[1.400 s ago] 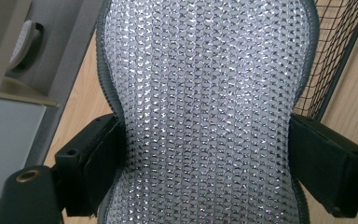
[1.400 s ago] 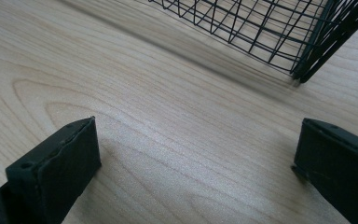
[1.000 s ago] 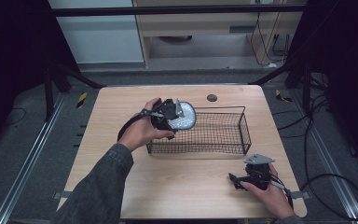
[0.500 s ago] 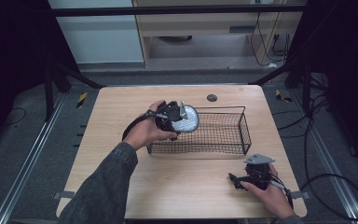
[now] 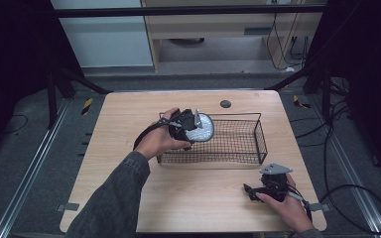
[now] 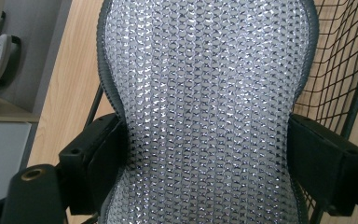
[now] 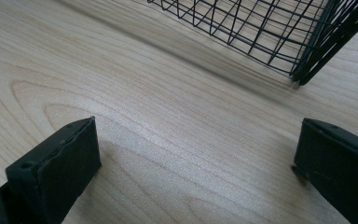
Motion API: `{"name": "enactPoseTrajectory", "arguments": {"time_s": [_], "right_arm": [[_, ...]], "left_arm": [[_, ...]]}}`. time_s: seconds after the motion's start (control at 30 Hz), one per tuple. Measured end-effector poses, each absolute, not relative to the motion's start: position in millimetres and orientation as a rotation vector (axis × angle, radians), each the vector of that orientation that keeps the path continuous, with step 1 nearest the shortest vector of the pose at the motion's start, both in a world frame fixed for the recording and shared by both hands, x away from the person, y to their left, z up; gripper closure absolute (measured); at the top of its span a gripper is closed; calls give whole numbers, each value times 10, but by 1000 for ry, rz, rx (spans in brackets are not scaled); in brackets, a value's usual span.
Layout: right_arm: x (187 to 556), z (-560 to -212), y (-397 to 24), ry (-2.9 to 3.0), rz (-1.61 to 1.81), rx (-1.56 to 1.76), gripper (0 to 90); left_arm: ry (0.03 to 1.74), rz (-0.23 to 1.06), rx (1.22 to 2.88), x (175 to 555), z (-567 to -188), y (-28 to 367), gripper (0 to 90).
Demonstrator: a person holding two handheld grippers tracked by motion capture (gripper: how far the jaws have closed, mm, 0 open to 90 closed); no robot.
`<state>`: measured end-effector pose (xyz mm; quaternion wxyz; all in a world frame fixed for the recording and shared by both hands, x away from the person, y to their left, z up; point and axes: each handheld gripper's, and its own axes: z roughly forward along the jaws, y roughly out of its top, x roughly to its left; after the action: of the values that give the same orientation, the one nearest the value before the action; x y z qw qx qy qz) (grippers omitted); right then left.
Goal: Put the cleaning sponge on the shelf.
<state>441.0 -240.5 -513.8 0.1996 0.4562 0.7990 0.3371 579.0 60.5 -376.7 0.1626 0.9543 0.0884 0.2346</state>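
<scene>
A silvery mesh pad with a dark rim hangs over the left end of a black wire basket. My left gripper is shut on it. In the left gripper view the pad stands upright, with both black pads pressed on its narrow waist and the basket's mesh just to the right. My right gripper lies on the table near the front right corner. Its jaws stand wide open over bare wood, with a corner of the basket ahead of them.
The light wooden table has a dark round grommet near its far edge. Bare wood lies left of the basket and along the front. Dark floor with rails and cables surrounds the table.
My left hand has carried the pad slightly right and lower, further over the basket's left end. The right hand has stayed put.
</scene>
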Motion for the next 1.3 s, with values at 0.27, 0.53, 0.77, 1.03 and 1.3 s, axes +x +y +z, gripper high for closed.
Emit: {"name": "enactPoseTrajectory", "arguments": {"time_s": [0.27, 0.53, 0.77, 1.03, 1.3], "right_arm": [[4410, -5138, -2405, 2234, 943, 1275, 3], [4410, -5138, -2405, 2234, 943, 1275, 3], [4410, -5138, -2404, 2234, 943, 1276, 3], [4410, -5138, -2404, 2233, 942, 1277, 3], [4411, -5138, -2403, 2232, 943, 1277, 3]], "left_arm": [[259, 661, 2696, 5792, -3802, 578, 72], [318, 602, 2686, 5802, -3833, 584, 50], [334, 595, 2674, 5796, -3814, 609, 82], [332, 591, 2661, 5779, -3798, 608, 91], [324, 592, 2650, 5750, -3798, 590, 91]]}}
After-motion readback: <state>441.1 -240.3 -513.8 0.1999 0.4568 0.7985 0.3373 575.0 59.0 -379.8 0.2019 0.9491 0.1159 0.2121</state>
